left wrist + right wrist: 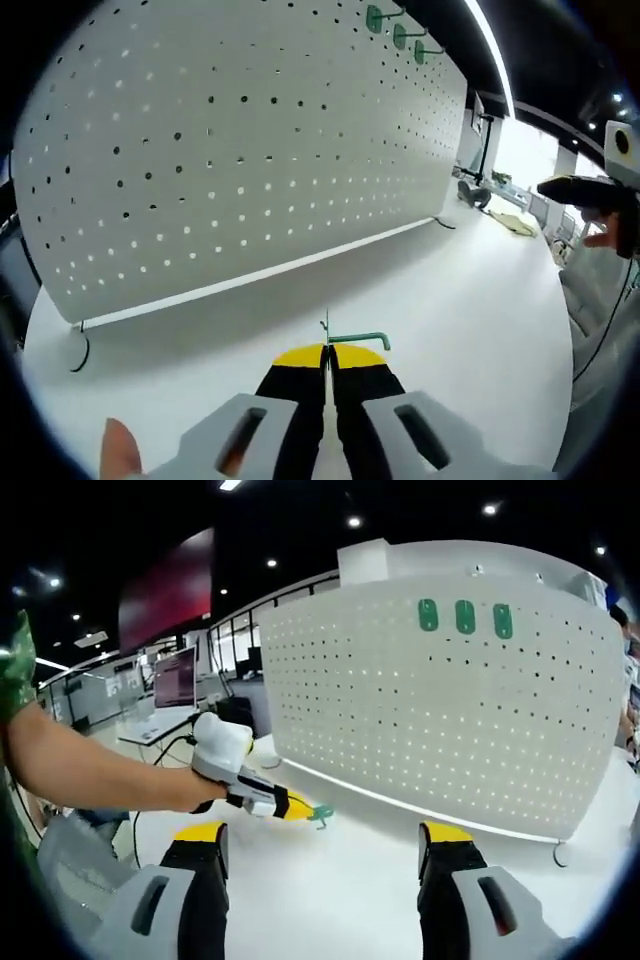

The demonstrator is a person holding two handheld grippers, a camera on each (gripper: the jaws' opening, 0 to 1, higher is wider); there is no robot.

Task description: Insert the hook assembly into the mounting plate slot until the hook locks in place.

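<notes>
The left gripper (327,362), jaws pinching the green hook (357,341), is needing level carriage toward the pegboard (250,150) holes, while the right gripper (322,852) is idling wide open.

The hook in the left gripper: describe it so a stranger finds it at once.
Start at the big white pegboard standing on the white table. Low before it, the left gripper pinches a small green hook. Unlike the three green hooks mounted along the board's top, this one hangs over the table, unmounted.
</notes>
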